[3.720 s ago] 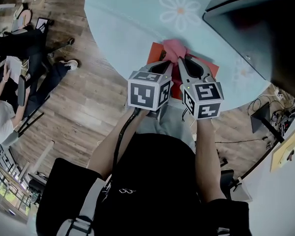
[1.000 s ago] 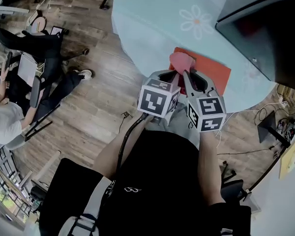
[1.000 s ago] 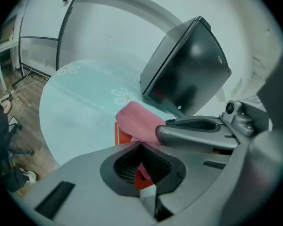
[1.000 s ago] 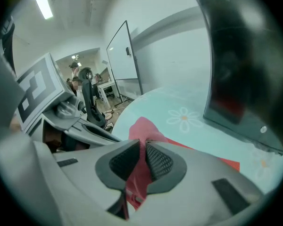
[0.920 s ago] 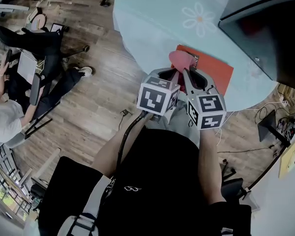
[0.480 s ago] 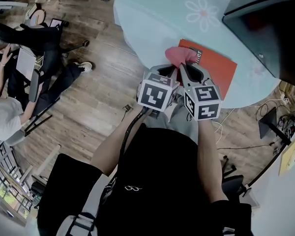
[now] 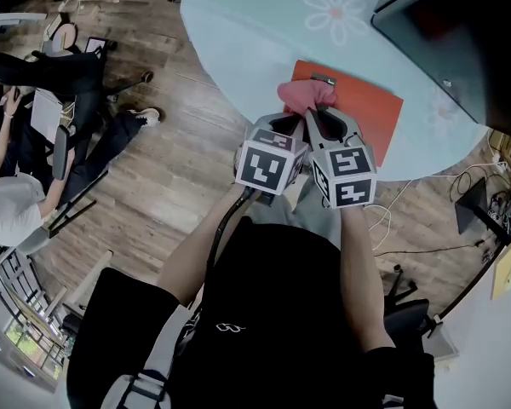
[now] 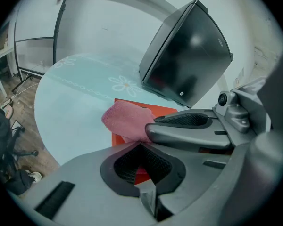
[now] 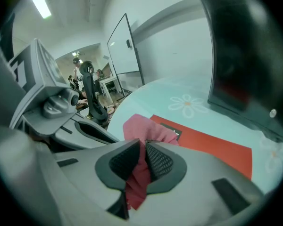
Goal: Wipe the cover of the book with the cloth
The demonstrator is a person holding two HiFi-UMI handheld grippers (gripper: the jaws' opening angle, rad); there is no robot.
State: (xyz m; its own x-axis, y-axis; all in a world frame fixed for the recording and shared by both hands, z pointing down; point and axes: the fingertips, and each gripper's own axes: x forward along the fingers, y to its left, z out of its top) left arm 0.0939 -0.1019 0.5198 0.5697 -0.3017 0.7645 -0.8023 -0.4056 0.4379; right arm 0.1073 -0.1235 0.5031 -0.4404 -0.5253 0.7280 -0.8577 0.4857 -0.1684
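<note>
A red book [image 7: 366,113] lies flat on the pale blue round table [image 7: 238,24], close to its near edge. A crumpled pink cloth [image 7: 302,96] rests on the book's left end. My right gripper [image 7: 313,118] is shut on the cloth, which hangs down between its pads [image 9: 142,147]. My left gripper [image 7: 295,121] sits tight beside it. Its jaws are shut, and its tips [image 8: 140,141] pinch the cloth's near edge [image 8: 125,119]. The book's cover shows bare to the right [image 9: 212,147] and through the gap below the left pads [image 8: 162,111].
A big dark screen [image 7: 460,41] stands on the table just beyond the book, looming over it [image 9: 245,55]. The table edge runs under my grippers, with wooden floor below. Seated people [image 7: 17,194] are far left; cables [image 7: 468,186] lie on the floor at right.
Both grippers and the cloth have slid together from the middle of the cover to the book's left end. Both grips are unchanged.
</note>
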